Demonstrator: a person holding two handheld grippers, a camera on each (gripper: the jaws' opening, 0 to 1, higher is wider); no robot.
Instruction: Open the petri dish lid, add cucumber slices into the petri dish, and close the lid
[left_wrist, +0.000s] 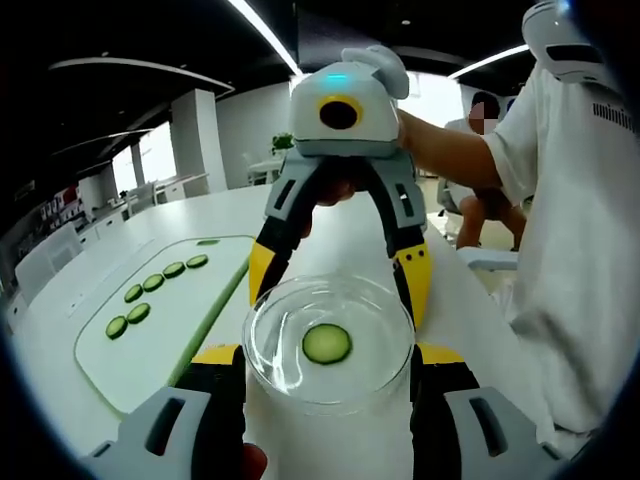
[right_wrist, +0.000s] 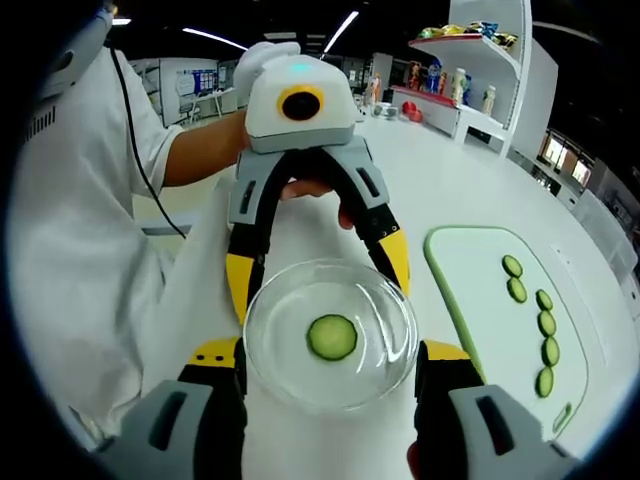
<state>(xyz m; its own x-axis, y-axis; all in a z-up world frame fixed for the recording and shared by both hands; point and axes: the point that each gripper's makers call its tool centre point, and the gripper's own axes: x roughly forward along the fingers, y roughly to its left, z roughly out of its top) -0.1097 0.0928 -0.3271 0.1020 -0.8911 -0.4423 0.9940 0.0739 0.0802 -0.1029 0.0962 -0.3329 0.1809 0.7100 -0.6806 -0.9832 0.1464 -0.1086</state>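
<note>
Petri dish (left_wrist: 329, 343) sits on the white bench (left_wrist: 340, 235), bracketed from both sides — left gripper (left_wrist: 328, 362) near, right gripper (left_wrist: 341, 285) opposite, both sets of jaws spread wide around the rim, gripping nothing as far as I can tell. Likely steadying or about to lift the lid; can't tell lid from base. One cucumber slice (left_wrist: 327, 343) inside. Further off, cutting board (left_wrist: 160, 330) with six slices (left_wrist: 150, 292) in a row — ready stock.
</note>
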